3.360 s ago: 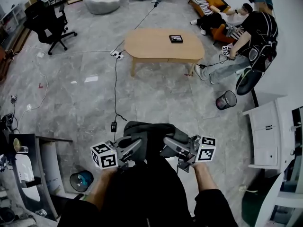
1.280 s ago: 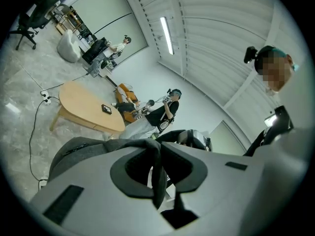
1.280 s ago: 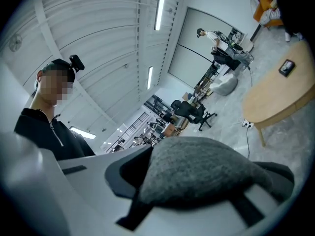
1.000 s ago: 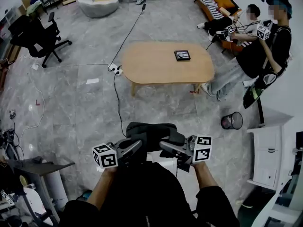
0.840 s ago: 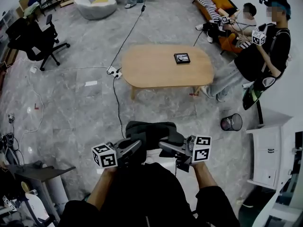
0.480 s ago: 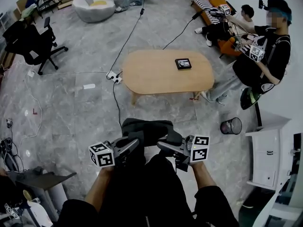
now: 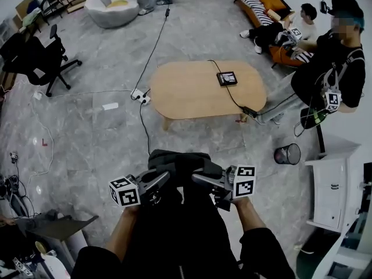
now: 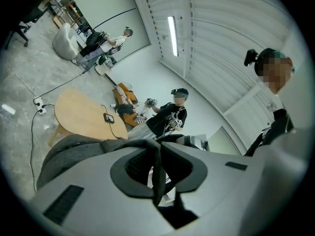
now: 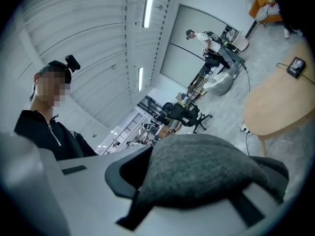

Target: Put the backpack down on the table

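Short of the near edge of the table point(image 7: 192, 95), you hold the backpack point(image 7: 177, 160) off the floor point(image 7: 99, 147): your left gripper point(image 7: 166, 176) pinches its thin strap point(image 8: 156, 178), your right gripper point(image 7: 196, 179) clamps its grey fabric.

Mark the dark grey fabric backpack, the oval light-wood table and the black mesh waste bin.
dark grey fabric backpack point(image 7: 177, 160), head view, on its top panel.
oval light-wood table point(image 7: 186, 92), head view, on the bare left part of the tabletop.
black mesh waste bin point(image 7: 289, 154), head view, on its side wall.
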A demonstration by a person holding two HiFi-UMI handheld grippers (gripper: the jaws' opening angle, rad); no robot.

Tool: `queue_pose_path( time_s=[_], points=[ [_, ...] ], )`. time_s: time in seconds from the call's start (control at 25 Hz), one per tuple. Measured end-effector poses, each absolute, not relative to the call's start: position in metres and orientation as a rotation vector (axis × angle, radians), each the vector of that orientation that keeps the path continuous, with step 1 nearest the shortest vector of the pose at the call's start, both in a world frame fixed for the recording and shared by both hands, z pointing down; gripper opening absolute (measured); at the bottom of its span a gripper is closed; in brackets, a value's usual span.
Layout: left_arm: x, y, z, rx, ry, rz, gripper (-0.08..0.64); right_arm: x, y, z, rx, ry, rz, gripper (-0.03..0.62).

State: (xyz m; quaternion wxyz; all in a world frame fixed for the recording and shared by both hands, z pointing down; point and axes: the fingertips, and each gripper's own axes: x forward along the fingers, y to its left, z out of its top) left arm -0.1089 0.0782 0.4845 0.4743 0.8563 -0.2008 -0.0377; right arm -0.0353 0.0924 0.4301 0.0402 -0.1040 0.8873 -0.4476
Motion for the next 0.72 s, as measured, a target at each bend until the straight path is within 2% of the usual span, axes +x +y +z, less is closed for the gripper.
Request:
queue_pose_path(
  time_s=[0.32,0.72],
  points=[
    [-0.096,0.022,0.493,2.06,-0.54,-0.09,0.058,-0.023,0.035,0.438,-0.24,2.731,-1.387,0.012],
    [-0.048,-0.062,0.481,2.055,-0.588,-0.122,0.06,0.024,-0.046,0.424,-0.173,2.802,-1.313,0.012]
  ],
)
